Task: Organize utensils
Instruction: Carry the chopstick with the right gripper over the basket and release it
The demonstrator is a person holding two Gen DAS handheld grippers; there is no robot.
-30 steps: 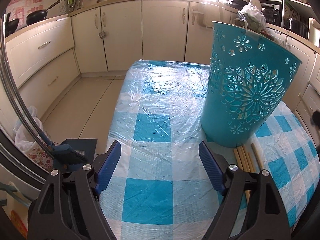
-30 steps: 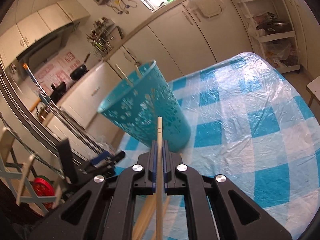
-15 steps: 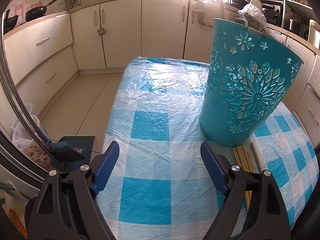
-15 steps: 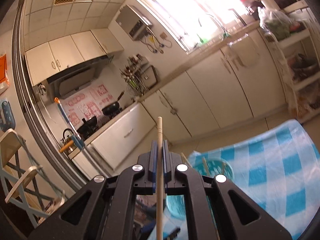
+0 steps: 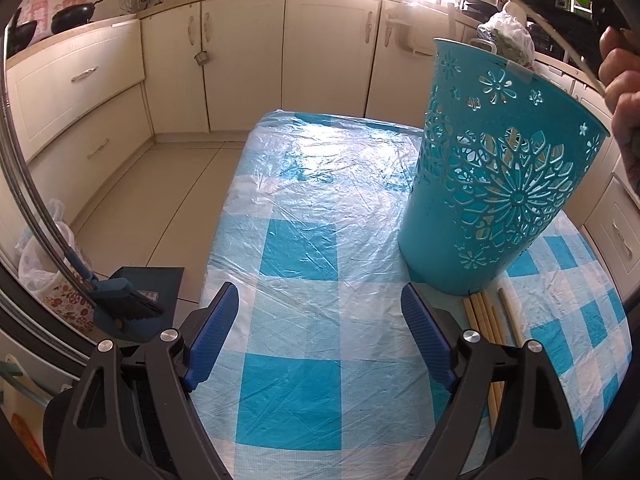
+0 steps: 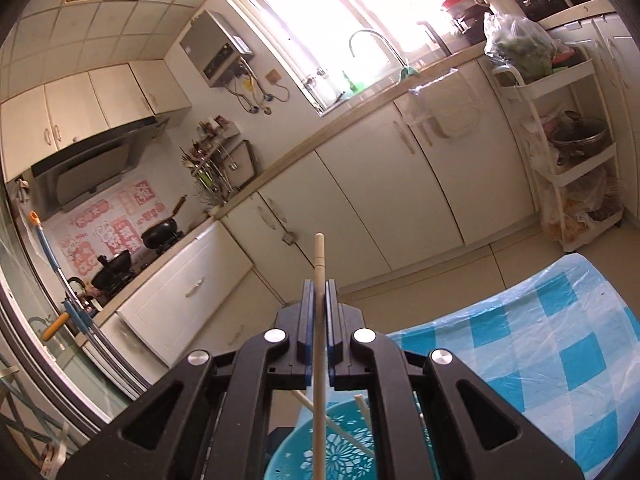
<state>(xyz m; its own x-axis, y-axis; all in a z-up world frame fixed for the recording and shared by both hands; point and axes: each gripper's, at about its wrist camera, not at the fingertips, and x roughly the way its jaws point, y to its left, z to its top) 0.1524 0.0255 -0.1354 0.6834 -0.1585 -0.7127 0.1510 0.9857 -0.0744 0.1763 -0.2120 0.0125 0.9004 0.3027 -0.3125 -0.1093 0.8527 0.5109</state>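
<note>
1. A single wooden chopstick (image 6: 319, 280) sits pinched between the closed blue pads of the right gripper (image 6: 319, 292), its ridged top pointing toward the kitchen cabinets and its lower end reaching down over the open mouth of the teal basket (image 6: 340, 452).

2. A second ago the same stick was held in front of the basket's side wall; it has since been swung up and now stands above the rim, where two other chopsticks already lean inside.

3. That places the stick, by the look of it, ready to be let go into the basket.

4. In the left wrist view the teal basket (image 5: 496, 184) stands upright on the blue-checked tablecloth (image 5: 304, 248), with several loose chopsticks (image 5: 486, 316) lying against its base, so more trips remain.

5. The left gripper (image 5: 320, 332) waits low over the cloth, jaws spread wide and empty, barely shifted over the past second.

6. The person's hand (image 5: 620, 76) shows at the right edge, above the basket rim.
</note>
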